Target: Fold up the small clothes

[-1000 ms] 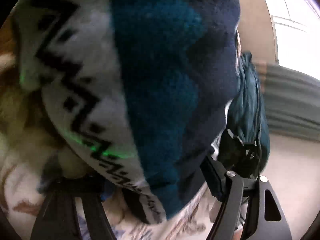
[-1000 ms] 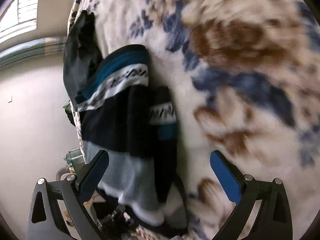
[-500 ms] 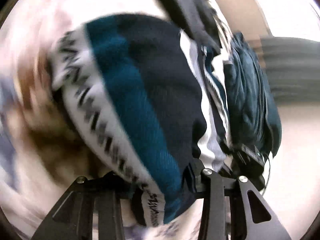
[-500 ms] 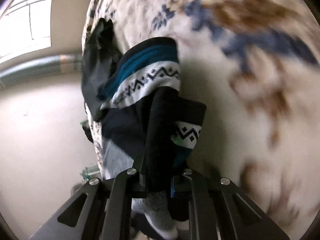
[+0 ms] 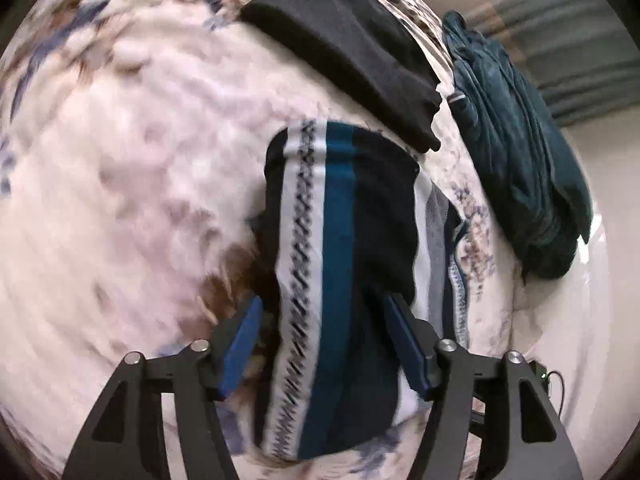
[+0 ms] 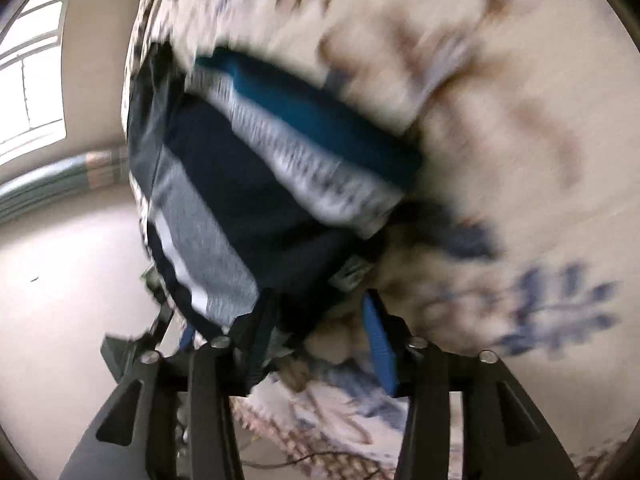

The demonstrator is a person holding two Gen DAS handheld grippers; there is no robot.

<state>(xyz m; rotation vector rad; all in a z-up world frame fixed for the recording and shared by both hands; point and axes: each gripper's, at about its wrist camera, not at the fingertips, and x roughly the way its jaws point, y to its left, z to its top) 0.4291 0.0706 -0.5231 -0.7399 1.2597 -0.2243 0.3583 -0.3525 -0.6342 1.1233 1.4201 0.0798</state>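
In the left wrist view, our left gripper [image 5: 324,340] has its jaws parted and just reopening, the striped sock [image 5: 344,264] lying between the blue pads [image 5: 240,344], which do not press it. It lies at lower centre on the floral blanket [image 5: 120,160], whose open stretch fills the left. A black cloth [image 5: 352,48] sits upper centre and a teal garment [image 5: 520,152] lies beside the blanket's right edge. Our right gripper [image 6: 320,340] is likewise spread and reopening, the sock's [image 6: 256,184] blurred end just ahead.
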